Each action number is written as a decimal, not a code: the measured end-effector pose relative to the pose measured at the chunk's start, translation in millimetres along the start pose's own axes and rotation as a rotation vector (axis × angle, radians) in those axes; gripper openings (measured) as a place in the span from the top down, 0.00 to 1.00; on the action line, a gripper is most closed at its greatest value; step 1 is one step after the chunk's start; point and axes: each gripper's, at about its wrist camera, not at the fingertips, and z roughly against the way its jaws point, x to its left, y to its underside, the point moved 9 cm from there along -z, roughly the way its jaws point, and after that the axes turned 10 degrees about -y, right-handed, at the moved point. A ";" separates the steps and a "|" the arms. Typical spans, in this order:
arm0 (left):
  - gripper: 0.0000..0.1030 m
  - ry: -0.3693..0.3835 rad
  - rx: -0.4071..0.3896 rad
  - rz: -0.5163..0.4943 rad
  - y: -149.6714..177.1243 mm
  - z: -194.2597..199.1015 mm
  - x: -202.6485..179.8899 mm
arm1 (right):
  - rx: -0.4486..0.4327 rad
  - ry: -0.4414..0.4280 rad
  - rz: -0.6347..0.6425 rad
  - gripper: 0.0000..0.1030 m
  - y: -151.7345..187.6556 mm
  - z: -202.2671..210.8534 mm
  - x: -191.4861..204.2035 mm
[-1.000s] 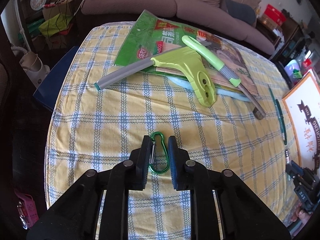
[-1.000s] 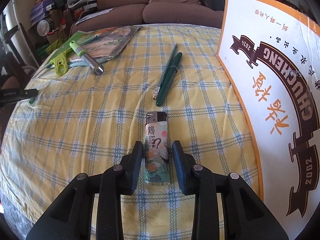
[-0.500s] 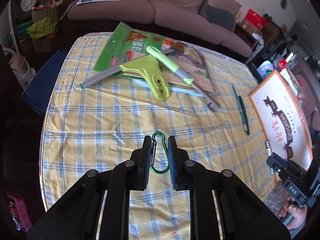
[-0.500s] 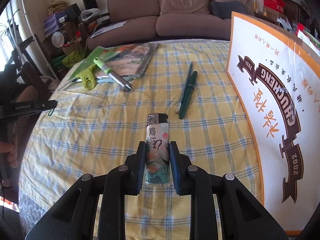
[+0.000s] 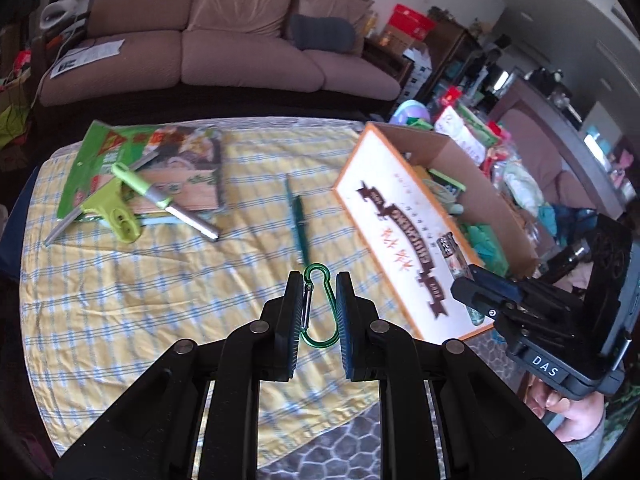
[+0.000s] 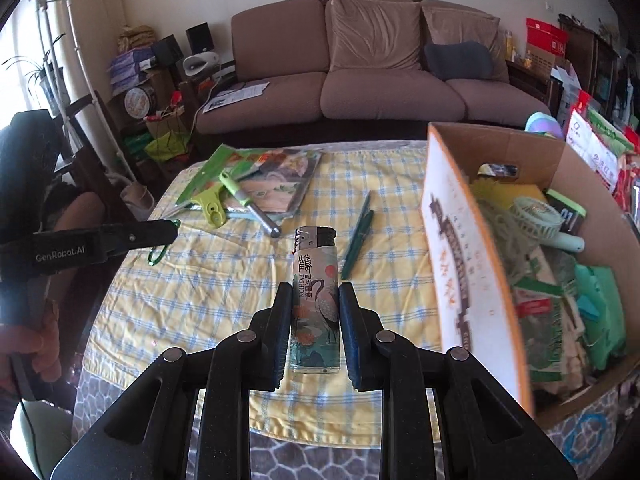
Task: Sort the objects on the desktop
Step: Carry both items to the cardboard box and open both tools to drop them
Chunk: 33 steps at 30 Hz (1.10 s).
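Left wrist view: left gripper [image 5: 318, 308] clamped on a green carabiner [image 5: 317, 307], held up above the checked tablecloth [image 5: 120, 300] — loop end poking out past the pads. Off to the right, the cardboard box [image 5: 404, 240] with its printed panel, lettering upside down and too blurred here to read beyond a dark scroll emblem. Right gripper [image 5: 476, 280] at the edge of view near the box wall, tag reading "DAS". Left behind on the cloth: two green pens [image 5: 298, 220], a lime squeegee [image 5: 116, 208], a lime-handled tool [image 5: 164, 200], a printed packet [image 5: 148, 164].

Risk here, as a judgement: thin round wire between flat pads, so likely to swivel or slip out before reaching the box.

Right wrist view: right gripper [image 6: 314, 322] closed on a lighter [image 6: 315, 304], upright, metal head forward, held above the cloth and just left of the box [image 6: 456, 264]. Lighter print legible — "FASHION", Chinese characters, a crane picture. Left gripper [image 6: 168, 232] marked "GenRobot.AI", carabiner [image 6: 158, 254] dangling from its tip.

Risks: box already heaped with bags and a small fan [image 6: 544, 220], so a dropped item may bounce or slide off the pile; both tools heading for one opening could collide.
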 end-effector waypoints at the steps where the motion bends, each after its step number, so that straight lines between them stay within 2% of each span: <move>1: 0.85 0.015 -0.002 -0.013 -3.8 0.0 -17.7 | -0.007 0.006 -0.012 0.78 -3.6 10.5 -9.5; 5: 0.85 0.071 0.001 -0.072 -14.0 -7.9 -92.0 | -0.022 0.073 -0.042 0.78 -11.0 48.5 -59.4; 10: 0.85 0.114 0.035 -0.133 -15.9 -37.6 -173.8 | -0.003 0.153 -0.113 0.78 -2.2 75.1 -135.0; 16: 0.85 0.114 0.084 -0.179 -8.0 -84.7 -233.9 | 0.031 0.195 -0.171 0.78 16.4 76.9 -194.8; 21: 0.85 0.076 0.113 -0.210 -0.7 -114.1 -253.9 | 0.052 0.197 -0.185 0.78 24.9 62.9 -215.1; 27: 0.85 0.009 0.125 -0.236 6.3 -132.9 -251.0 | 0.077 0.197 -0.200 0.78 33.7 46.4 -229.8; 33: 0.85 -0.019 0.130 -0.249 6.5 -138.7 -249.9 | 0.092 0.193 -0.215 0.78 42.2 39.5 -237.3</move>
